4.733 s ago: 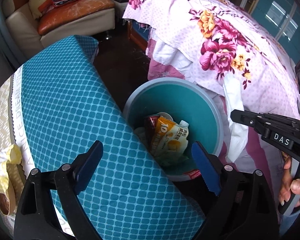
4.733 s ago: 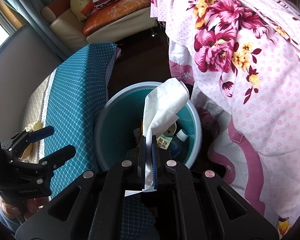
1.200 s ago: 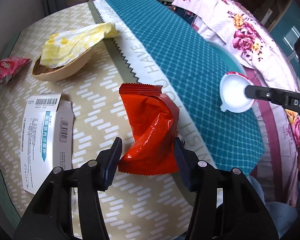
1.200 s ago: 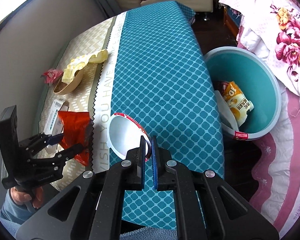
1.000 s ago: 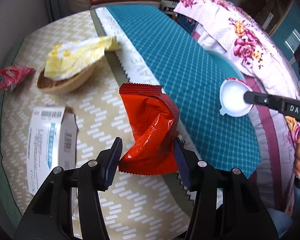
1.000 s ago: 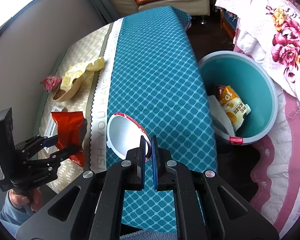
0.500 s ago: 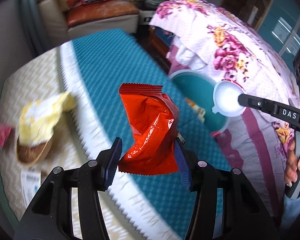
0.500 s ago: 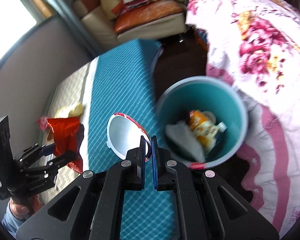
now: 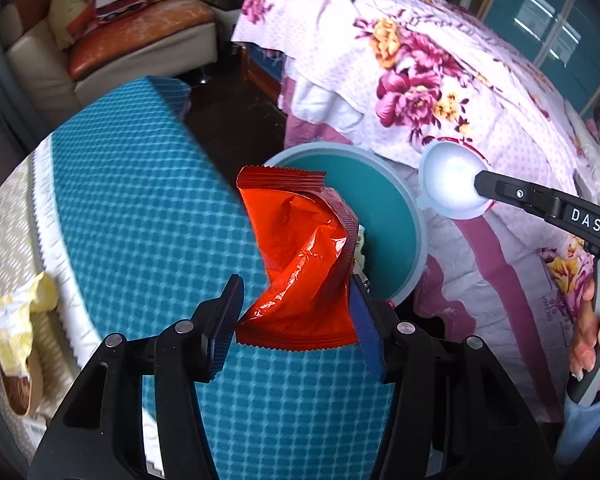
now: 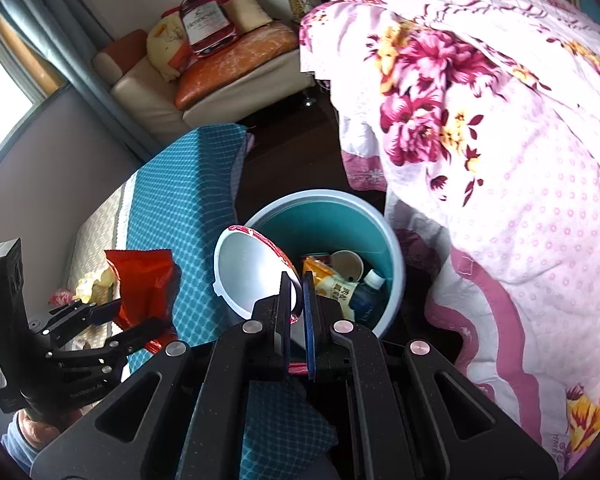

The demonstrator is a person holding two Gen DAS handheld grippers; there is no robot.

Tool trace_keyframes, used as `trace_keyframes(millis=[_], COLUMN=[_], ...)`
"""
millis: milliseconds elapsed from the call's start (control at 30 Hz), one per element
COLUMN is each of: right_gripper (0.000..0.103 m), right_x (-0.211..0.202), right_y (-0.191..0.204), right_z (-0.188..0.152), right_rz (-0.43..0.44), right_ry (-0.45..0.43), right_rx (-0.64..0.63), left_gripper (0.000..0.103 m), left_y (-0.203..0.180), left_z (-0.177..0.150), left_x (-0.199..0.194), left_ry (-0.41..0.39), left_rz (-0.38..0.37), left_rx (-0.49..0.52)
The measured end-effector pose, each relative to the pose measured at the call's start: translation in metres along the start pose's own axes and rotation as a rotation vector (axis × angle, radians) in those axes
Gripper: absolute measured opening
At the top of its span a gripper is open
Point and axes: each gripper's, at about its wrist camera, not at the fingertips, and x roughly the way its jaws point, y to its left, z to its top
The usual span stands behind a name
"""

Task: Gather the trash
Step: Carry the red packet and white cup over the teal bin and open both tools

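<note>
Hand-held gripper (image 9: 296,318) pinches crumpled red wrapper (image 9: 304,264).

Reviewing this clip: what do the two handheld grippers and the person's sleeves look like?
Both the left gripper and right gripper are matte black plastic frames with silver round bolts and blue ribbed pads on the fingers. White letters "DAS" mark the right gripper's side. A blue sleeve shows at the left wrist.

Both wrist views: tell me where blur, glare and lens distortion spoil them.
Left wrist view: the teal tablecloth is smeared by motion blur, while the red wrapper stays sharp, with glossy highlights; the bowl is washed out. Right wrist view: the window at the left edge is blown out; fisheye bends the bin rim and darkens the corners.
</note>
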Motion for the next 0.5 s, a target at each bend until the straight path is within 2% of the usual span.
trace_keyframes(millis=[500], right_gripper=[0.006], right_x=[0.023], right_y=[-0.028], right_z=[0.016], right_rz=[-0.023], right_ry=[0.032], right_rx=[0.019], left_gripper=[0.056], left_y=[-0.018], left_z=[0.022], left_x=[0.04], left_ry=[0.055], left_rz=[-0.002], left_rx=[0.015])
